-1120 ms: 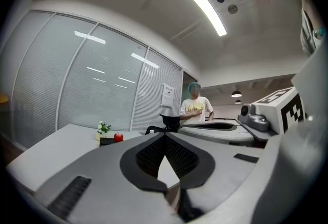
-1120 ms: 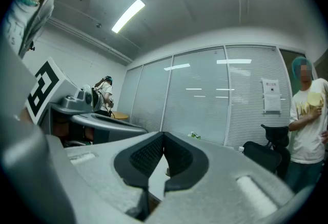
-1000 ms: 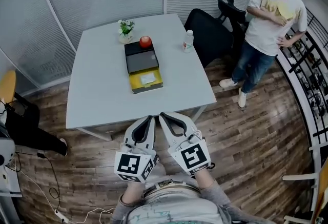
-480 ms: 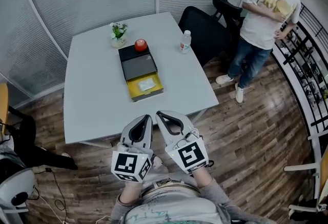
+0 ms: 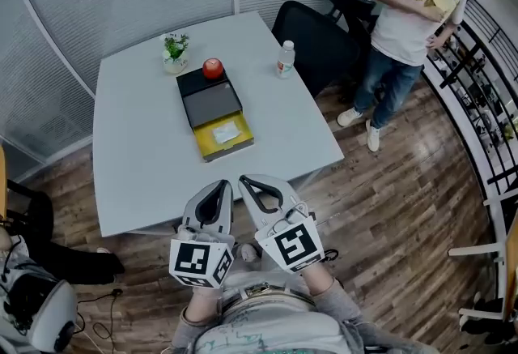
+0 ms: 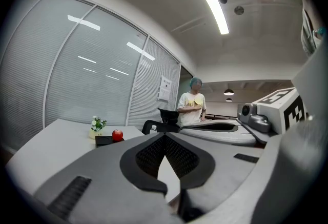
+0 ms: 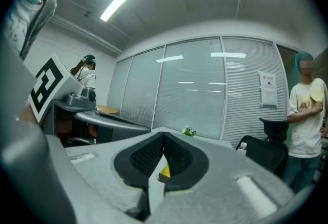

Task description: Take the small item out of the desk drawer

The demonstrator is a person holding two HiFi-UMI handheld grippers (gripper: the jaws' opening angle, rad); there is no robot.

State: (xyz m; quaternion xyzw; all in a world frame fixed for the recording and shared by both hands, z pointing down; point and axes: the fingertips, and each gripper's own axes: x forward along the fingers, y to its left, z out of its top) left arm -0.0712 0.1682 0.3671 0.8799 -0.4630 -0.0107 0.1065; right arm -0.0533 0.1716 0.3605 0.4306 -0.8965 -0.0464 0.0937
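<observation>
Small item [image 5: 224,131], white and flat, lies in the open yellow drawer [image 5: 207,146]; an apple [image 5: 212,67] sits on the dark unit [image 5: 206,97] behind it. Left gripper [image 5: 224,185]: jaws together, empty, by the near edge of the table [image 5: 137,158]. Right gripper [image 5: 245,181]: likewise closed on nothing. Risks, as we judge them: arriving unopened would shove the item; jolting the unit could roll the apple; a wide swing could tip the bottle [image 5: 284,57].
</observation>
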